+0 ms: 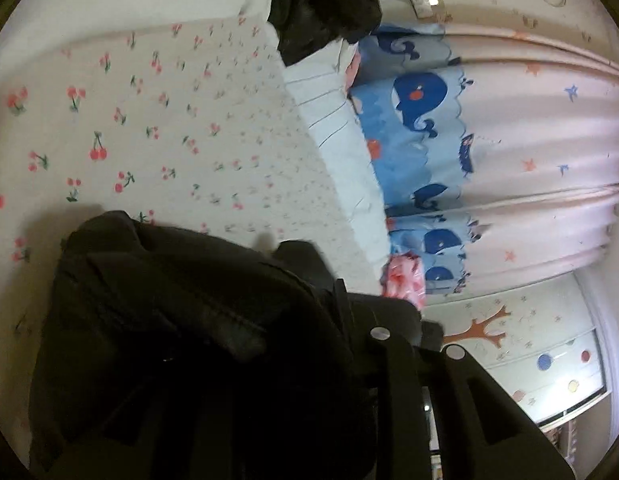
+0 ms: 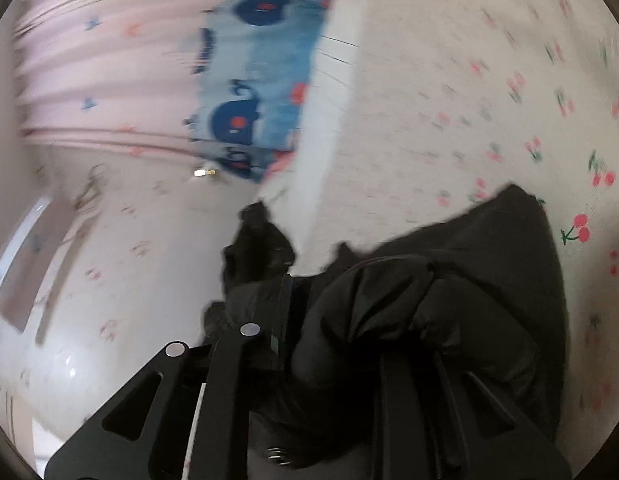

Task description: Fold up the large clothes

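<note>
Both tools rolled sideways; left tool (image 1: 341, 292) and right tool (image 2: 285, 280) clamping black garment (image 1: 169, 320).

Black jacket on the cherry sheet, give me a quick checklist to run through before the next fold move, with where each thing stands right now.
1. Left gripper gripping the black jacket: ok, fabric bunched between its fingers.
2. Right gripper gripping the jacket: ok, fabric pinched at its fingers.
3. Bare cherry sheet ahead to lay the fold on: ok.
4. Second dark bundle at the bed's far end out of the way: ok, apart from the jacket.
5. Jacket smooth and flat: not ok, it is bunched and puffy.
6. Sleeves and hem positions: cannot tell, hidden in the folds and blurred.
</note>
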The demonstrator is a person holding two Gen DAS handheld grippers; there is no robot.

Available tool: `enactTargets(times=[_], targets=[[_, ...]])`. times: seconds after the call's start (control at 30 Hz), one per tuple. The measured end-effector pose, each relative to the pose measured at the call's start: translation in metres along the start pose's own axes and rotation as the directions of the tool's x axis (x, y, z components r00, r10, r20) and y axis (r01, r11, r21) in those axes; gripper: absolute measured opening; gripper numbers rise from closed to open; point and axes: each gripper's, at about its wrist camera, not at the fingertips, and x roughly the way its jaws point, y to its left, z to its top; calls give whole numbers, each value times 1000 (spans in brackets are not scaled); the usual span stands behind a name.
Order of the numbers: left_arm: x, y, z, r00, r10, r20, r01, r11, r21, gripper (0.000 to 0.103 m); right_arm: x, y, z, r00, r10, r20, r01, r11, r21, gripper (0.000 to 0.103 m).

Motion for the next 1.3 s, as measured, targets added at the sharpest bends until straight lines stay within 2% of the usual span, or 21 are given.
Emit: enactTargets(times=[0.1,0.17,0.23,0.3,0.37,0.4,0.5,0.53,0.6,0.67,0.7,0.8,0.87,0.93,0.97,1.0,1.07,1.17,1.2,1.23,1.3], targets=[[8,-6,0,998,54,-12,-54,998,32,31,4,-9,-1,1000,17,15,-17,1000,-11,25],[6,-13,2,999,32,-25,-31,998,50,44,0,-8,-2,998,55,0,-55,998,-3,42],[-3,-16,4,998,-54,-30,55,998,28,62,-12,1,-2,995,96,18,-96,995,-5,80],[-22,-10,8,971,-237,13,237,970,-57,90,-32,15,-2,991,119,66,-118,993,-14,97],[-43,-2,13,943,-322,88,331,933,-137,94,-49,31,-1,991,111,79,-109,993,-36,97],[-52,-3,14,938,-325,117,340,930,-138,95,-55,44,-3,993,84,79,-78,994,-80,97],[-79,-34,11,946,-269,179,273,962,5,95,-57,85,-18,997,-48,60,63,963,-261,97],[-82,-59,3,954,-247,168,230,967,113,95,-52,99,-25,993,-102,57,115,939,-323,97],[-77,-97,-16,967,-206,150,158,946,283,95,-34,122,-42,973,-222,61,226,871,-436,97],[-56,-130,-37,985,-143,101,86,896,435,96,-9,138,-56,951,-303,69,294,806,-513,97],[-36,-146,-50,994,-88,69,41,861,507,95,12,146,-63,927,-365,81,346,755,-557,97],[12,-170,-80,998,55,24,-58,775,629,95,74,166,-83,870,-482,101,416,610,-674,97],[42,-173,-92,988,153,12,-120,723,681,96,121,170,-98,806,-575,143,457,451,-767,97],[76,-163,-95,957,286,43,-229,658,717,96,161,157,-107,746,-643,173,480,339,-809,96],[93,-149,-92,936,350,44,-277,649,708,96,180,144,-110,704,-687,179,494,294,-818,96],[98,-135,-86,923,384,34,-301,661,688,96,197,127,-111,685,-709,168,496,285,-820,97],[109,-112,-71,914,405,-7,-316,725,612,95,214,104,-109,681,-713,167,509,297,-808,97],[116,-107,-67,895,446,-17,-346,717,605,95,237,94,-115,606,-783,141,508,245,-826,97],[115,-109,-67,893,450,-22,-346,717,605,95,237,95,-113,593,-796,120,496,244,-833,97],[109,-115,-65,903,430,-23,-335,735,590,95,237,100,-109,593,-799,95,484,260,-836,96],[95,-123,-58,933,361,-13,-294,779,554,95,215,117,-91,647,-750,137,511,293,-808,96]])
